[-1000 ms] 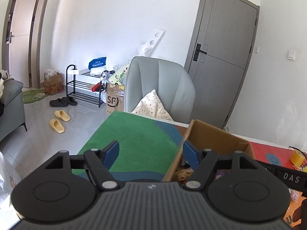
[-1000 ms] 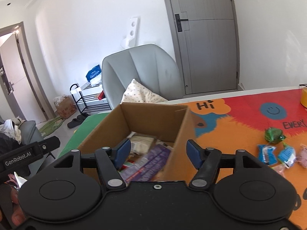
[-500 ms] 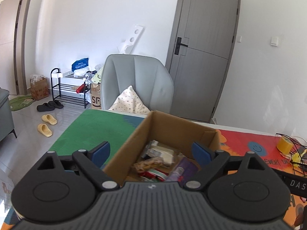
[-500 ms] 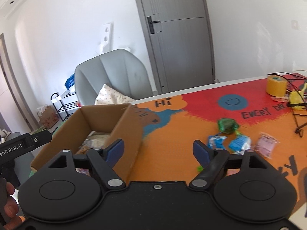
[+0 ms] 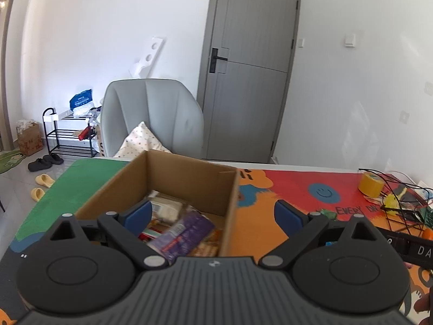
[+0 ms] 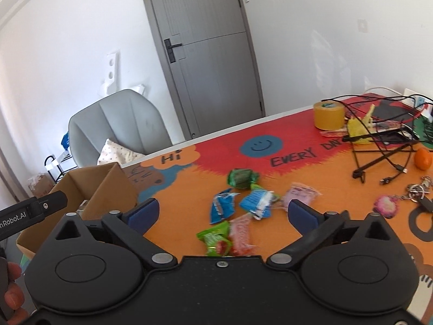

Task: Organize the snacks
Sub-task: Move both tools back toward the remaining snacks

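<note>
An open cardboard box [image 5: 189,178] stands on the mat with a purple packet [image 5: 186,233] and a beige packet [image 5: 165,208] inside. My left gripper [image 5: 212,214] hangs over the box's right wall, its jaws opening with nothing between them. In the right wrist view the box [image 6: 108,189] is at the left. My right gripper [image 6: 222,212] hovers over loose snacks on the orange mat, jaws opening and empty. Below it lie a green wrapped sweet [image 6: 242,178], two blue packets [image 6: 222,208], a pink packet [image 6: 299,195] and a green-and-red packet [image 6: 216,239].
A yellow tape roll [image 6: 328,115], tangled cables with a black stand [image 6: 379,146], an orange fruit [image 6: 423,158] and a pink keychain [image 6: 385,205] crowd the right end. A grey chair [image 5: 154,116] stands behind the table. A hand [image 6: 12,295] shows at lower left.
Both views swung right. The left gripper came from the green mat to over the box; the right gripper left the box for the loose snacks. Both pairs of jaws widened.
</note>
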A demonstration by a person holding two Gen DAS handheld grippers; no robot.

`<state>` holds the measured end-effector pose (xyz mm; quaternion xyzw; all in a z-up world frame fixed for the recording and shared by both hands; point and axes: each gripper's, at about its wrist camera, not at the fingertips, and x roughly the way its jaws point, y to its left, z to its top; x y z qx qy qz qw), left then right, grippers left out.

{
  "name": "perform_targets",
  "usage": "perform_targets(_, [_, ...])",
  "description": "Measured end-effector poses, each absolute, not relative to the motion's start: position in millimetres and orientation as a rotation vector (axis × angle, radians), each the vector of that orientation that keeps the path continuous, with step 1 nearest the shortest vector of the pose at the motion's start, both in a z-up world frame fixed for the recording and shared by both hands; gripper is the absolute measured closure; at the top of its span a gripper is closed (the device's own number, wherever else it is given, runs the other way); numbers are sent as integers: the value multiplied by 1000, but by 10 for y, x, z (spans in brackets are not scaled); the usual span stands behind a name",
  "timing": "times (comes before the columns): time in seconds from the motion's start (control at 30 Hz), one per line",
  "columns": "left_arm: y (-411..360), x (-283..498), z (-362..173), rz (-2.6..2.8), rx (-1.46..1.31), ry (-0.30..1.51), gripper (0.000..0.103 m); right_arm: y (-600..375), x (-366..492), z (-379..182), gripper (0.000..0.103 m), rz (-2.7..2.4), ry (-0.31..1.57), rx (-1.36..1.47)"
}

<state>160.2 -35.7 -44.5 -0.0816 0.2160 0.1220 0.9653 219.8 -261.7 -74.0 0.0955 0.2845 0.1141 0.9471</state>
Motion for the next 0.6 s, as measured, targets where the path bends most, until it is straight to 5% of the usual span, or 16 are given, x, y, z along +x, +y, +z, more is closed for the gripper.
perform_targets(0.6, [-1022,1814,-655,121,-115,510,7,-3291,2148,-926,0,130,587,254])
